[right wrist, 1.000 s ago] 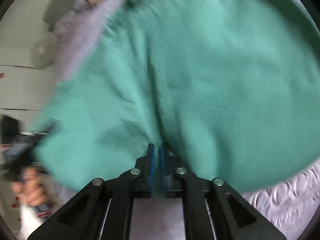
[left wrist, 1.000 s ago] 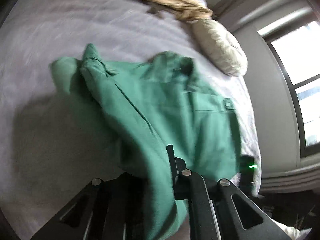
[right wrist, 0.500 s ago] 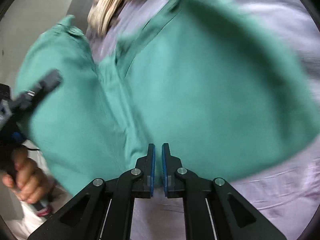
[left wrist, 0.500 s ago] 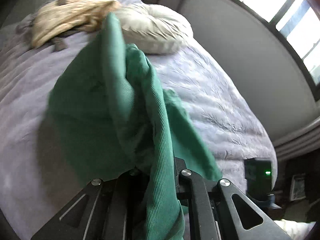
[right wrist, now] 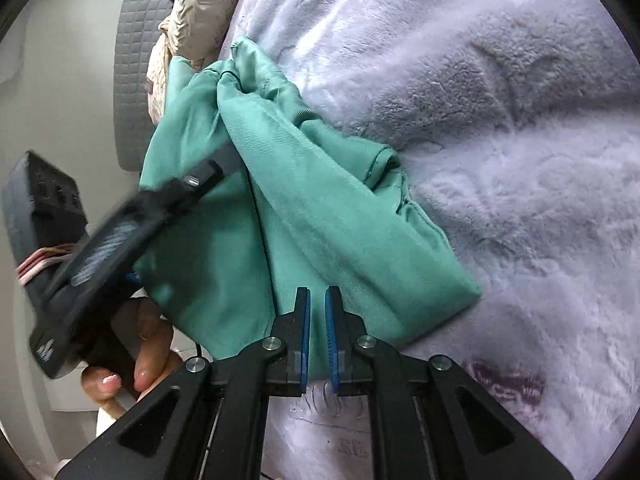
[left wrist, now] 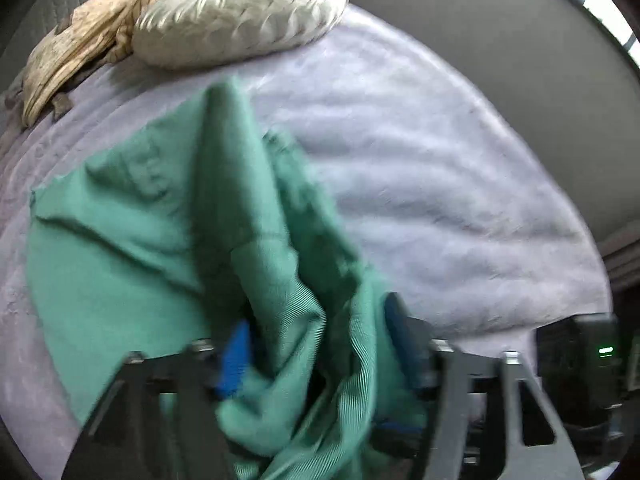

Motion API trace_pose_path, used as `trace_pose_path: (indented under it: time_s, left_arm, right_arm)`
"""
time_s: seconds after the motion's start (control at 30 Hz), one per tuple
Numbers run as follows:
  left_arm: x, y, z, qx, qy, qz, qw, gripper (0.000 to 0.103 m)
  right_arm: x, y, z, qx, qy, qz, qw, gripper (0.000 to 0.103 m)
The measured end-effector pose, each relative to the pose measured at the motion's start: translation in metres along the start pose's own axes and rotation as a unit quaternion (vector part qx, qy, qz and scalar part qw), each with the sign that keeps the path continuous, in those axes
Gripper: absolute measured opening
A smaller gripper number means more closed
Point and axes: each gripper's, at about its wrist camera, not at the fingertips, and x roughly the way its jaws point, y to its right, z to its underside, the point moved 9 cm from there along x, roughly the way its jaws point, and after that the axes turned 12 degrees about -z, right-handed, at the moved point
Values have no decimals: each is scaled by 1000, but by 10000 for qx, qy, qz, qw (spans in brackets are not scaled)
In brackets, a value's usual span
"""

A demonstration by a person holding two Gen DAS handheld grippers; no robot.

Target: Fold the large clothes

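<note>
- Jaws: the left gripper (left wrist: 320, 360) has its jaws spread wide, with a bunch of the green ribbed-cotton shirt (right wrist: 304, 216) lying loosely between the blue pads (left wrist: 234, 364); judged a release, not a clamp. The right gripper (right wrist: 316, 336) has its jaws nearly closed, with a narrow gap visible between the pads; the hem lies at the tips, and whether cloth is pinched cannot be told.
- Lilac plush bedspread (right wrist: 500, 168): carries the shirt. Wide open room lies to the right of the shirt in both views, so a fold can be laid that way without obstruction.
- Shirt: lies on the bed, partly doubled over, with one ridge raised in the left wrist view. The raised ridge suggests the fold is laid down but not yet smoothed.
- Round cream pleated cushion (left wrist: 240, 12) and crumpled tan cloth (left wrist: 80, 48): near the far end of the bed, apart from the shirt in the left wrist view; they limit room in that direction.
- Bed edge: close to the grippers' side; cloth pulled that way may slide off.
</note>
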Motion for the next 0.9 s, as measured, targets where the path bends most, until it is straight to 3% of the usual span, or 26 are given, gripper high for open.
trace_pose_path:
  time_s: [0.03, 0.17, 0.23, 0.3, 0.37, 0.5, 0.63, 0.8, 0.87, 0.9]
  left_arm:
    - [-7, 4, -1, 10, 90, 46, 9999, 86]
    - [-26, 14, -13, -29, 359, -21, 9993, 88]
    - [-34, -1, -24, -221, 506, 1, 9985, 88]
    - [-44, -22, -33, -445, 665, -73, 9968, 88]
    - [-53, -50, -31, -659, 772, -268, 9945, 88]
    - [-58, -118, -5, -1214, 665, -873, 9865, 88]
    - [-43, -176, 45, -1865, 115, -1268, 9742, 88]
    - [-25, -199, 101, -2355, -417, -1295, 9623, 88]
    - [-20, -197, 111, -2367, -516, -1266, 9619, 88]
    - [-20, -194, 113, -2341, -518, -1259, 9626, 88]
  right_arm:
    - [-4, 1, -5, -5, -11, 4, 10000, 10]
    - [-6, -3, -14, -28, -51, 62, 10000, 10]
    - [-10, -6, -15, -9, -19, 46, 10000, 21]
    - [-13, -13, -17, 23, 73, -88, 9999, 54]
    - [-17, -21, -20, -23, 162, -174, 9997, 69]
    - [-29, -39, -21, -254, 346, -10, 9991, 71]
    - [-37, -73, -15, -840, 470, 178, 9952, 73]
    - [-6, -116, -2, -1890, 168, 717, 9792, 80]
    - [16, -116, -7, -2146, 64, 1304, 9679, 80]
    - [25, -113, -11, -2184, 55, 1505, 9642, 72]
